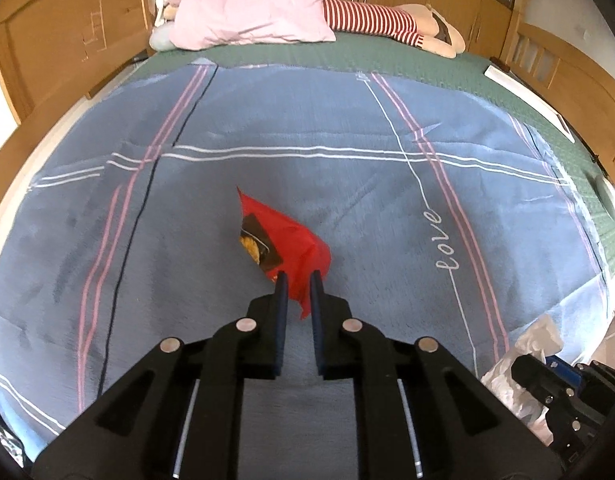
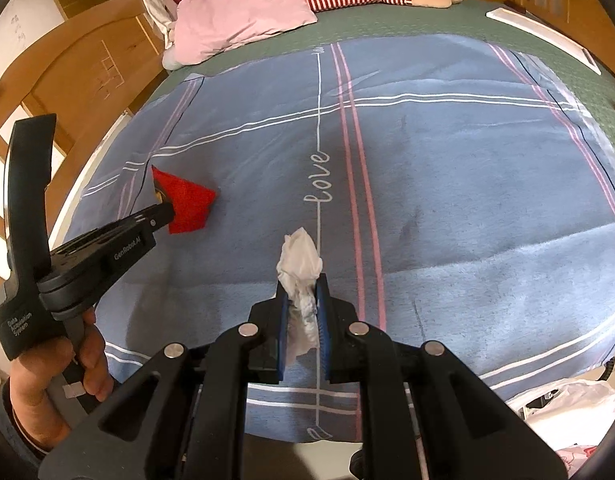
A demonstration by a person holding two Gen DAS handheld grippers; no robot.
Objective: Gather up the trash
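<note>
A red snack wrapper [image 1: 285,240] lies on the blue blanket [image 1: 347,184] near the bed's middle. My left gripper [image 1: 299,280] is shut on the wrapper's near corner. The wrapper also shows in the right wrist view [image 2: 185,202], with the left gripper [image 2: 165,212] at its left edge. My right gripper [image 2: 301,284] is shut on a crumpled white tissue [image 2: 299,264] and holds it above the blanket [image 2: 447,200]. The tissue also shows in the left wrist view [image 1: 519,360] at the lower right.
A pink pillow [image 1: 251,8] and a striped doll [image 1: 387,20] lie at the bed's far end. Wooden bed frames [image 1: 47,48] stand on both sides. A white plastic bag [image 2: 567,408] sits off the bed's near right corner.
</note>
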